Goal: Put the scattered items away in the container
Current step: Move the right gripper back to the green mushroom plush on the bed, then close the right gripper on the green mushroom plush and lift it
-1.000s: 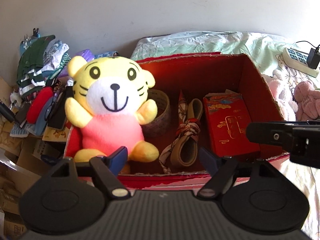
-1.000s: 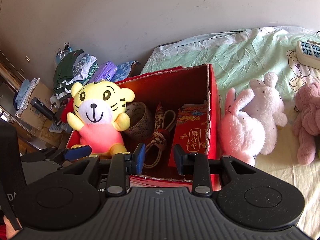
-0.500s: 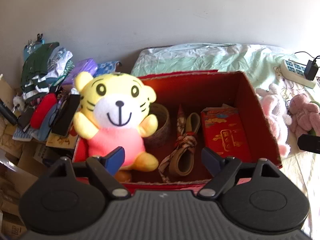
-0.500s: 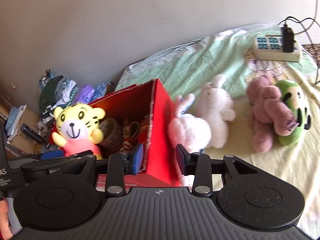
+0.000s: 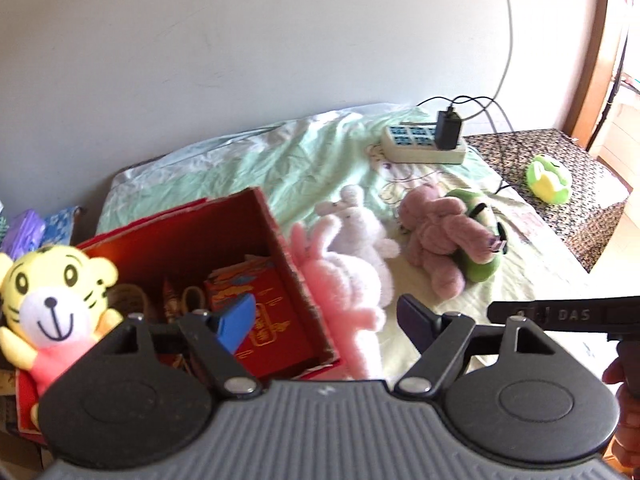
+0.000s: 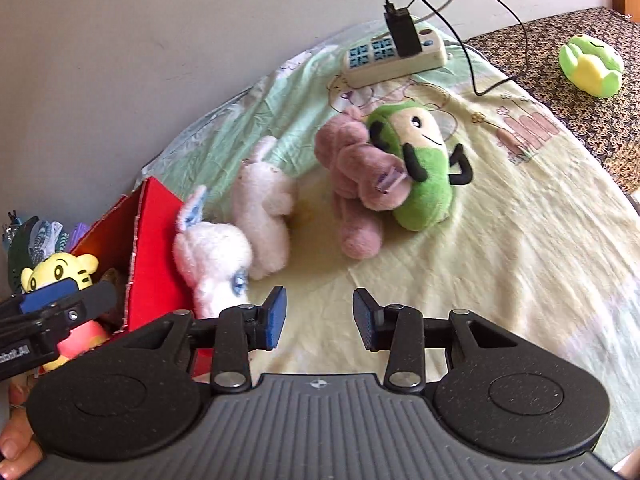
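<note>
A red cardboard box (image 5: 276, 240) (image 6: 154, 240) stands on the bed. In it sit a yellow tiger plush (image 5: 52, 300) (image 6: 60, 272), a red packet (image 5: 272, 320) and a strap. Against the box's right wall lies a pink rabbit plush (image 5: 344, 284) (image 6: 212, 264), beside a white rabbit plush (image 5: 356, 228) (image 6: 264, 208). Further right a mauve plush (image 5: 440, 240) (image 6: 356, 184) leans on a green plush (image 5: 476, 264) (image 6: 424, 172). My left gripper (image 5: 326, 320) is open over the box's right wall and the pink rabbit. My right gripper (image 6: 318, 316) is open above bare sheet, just right of the pink rabbit.
A power strip (image 5: 424, 144) (image 6: 394, 56) with a black charger and cables lies at the bed's far end. A small green frog plush (image 5: 548, 176) (image 6: 592, 64) rests on a patterned surface to the right. Clothes pile up left of the box (image 6: 36, 236). A wall stands behind.
Both grippers have swung right, from facing the box to facing the plush toys on the sheet. The right gripper's fingers have spread wider.
</note>
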The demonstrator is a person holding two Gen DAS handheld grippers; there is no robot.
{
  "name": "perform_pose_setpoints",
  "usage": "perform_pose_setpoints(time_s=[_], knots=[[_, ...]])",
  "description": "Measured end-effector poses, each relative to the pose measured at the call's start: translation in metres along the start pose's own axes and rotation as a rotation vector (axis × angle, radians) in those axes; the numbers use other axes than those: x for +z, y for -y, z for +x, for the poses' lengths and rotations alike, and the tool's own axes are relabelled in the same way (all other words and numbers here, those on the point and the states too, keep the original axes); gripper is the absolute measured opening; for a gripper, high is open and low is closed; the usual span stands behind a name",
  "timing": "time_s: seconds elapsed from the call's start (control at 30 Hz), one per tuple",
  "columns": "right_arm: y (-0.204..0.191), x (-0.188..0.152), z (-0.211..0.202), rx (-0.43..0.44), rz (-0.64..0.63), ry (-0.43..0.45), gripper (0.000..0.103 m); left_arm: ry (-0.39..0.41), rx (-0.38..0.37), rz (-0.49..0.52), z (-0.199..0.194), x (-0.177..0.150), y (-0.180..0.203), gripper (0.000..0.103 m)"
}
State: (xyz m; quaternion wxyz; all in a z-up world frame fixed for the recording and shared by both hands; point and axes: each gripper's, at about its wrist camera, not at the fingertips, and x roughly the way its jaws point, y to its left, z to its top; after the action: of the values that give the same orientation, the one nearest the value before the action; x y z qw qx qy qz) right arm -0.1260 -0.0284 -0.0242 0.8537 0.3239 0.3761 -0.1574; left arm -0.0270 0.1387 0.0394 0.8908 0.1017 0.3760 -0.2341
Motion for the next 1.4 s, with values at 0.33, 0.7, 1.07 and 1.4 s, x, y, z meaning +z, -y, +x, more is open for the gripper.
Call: perform_pose_setpoints(time_s=[0.33, 0.7, 1.07, 1.4], knots=[[0.076, 0.055, -0.005, 0.028, -0.048, -0.038, 0.040, -0.065, -0.125, -0.117, 0.053, 0.000, 0.090, 0.066], [0.147, 0.118, 0.024, 0.109, 0.013, -0.113, 0.042, -0.061, -0.231, -0.054, 0.126, 0.033, 0.182, 0.066], [0.128, 0.157, 0.048, 0.283, -0.025, -0.122, 0.044, -0.129, -0.104, -0.141, 0.164, 0.030, 0.144, 0.068], [0.028, 0.168, 0.106, 0.258, -0.260, -0.207, 0.055, -0.108, -0.086, -0.189, 0.135, 0.025, 0.124, 0.077]])
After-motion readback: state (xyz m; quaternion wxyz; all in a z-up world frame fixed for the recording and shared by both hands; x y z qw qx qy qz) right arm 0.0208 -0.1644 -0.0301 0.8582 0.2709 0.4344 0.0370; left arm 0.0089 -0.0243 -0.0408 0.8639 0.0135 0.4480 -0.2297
